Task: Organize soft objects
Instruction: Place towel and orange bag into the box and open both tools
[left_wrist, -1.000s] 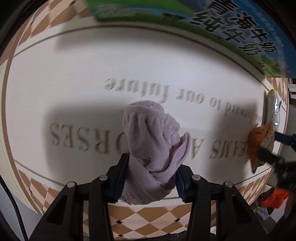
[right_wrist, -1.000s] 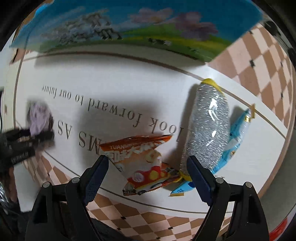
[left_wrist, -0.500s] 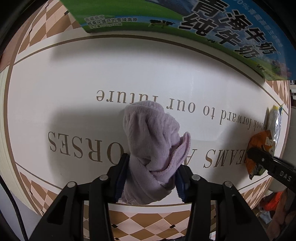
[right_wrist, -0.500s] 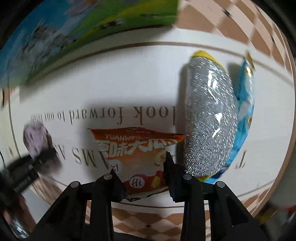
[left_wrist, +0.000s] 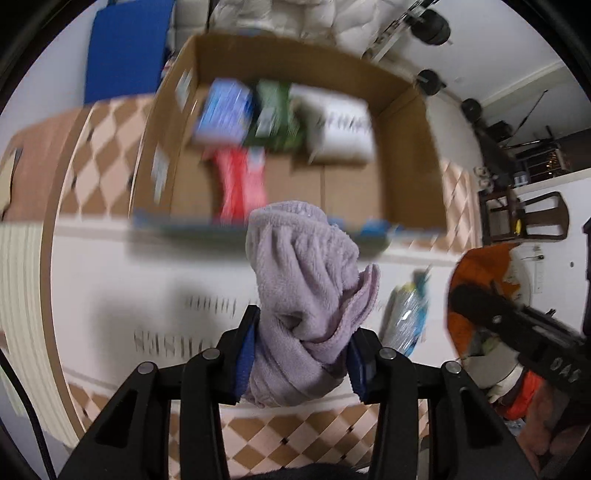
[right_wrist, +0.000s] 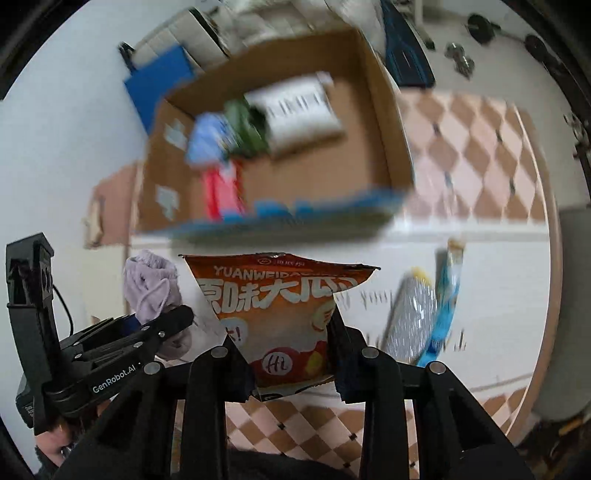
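Together, the left gripper (left_wrist: 301, 354) pinched a lilac cloth (left_wrist: 308, 291) and the right gripper (right_wrist: 291, 354) pinched an orange snack bag (right_wrist: 277, 314), both held above the table (left_wrist: 147, 266) short of the open cardboard box (left_wrist: 413, 155).

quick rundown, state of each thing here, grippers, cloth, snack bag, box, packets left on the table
left hand-held gripper: shut on lilac cloth
right hand-held gripper: shut on orange snack bag
cardboard box: open, items inside
silver packet: lying on table
blue packet: lying beside it
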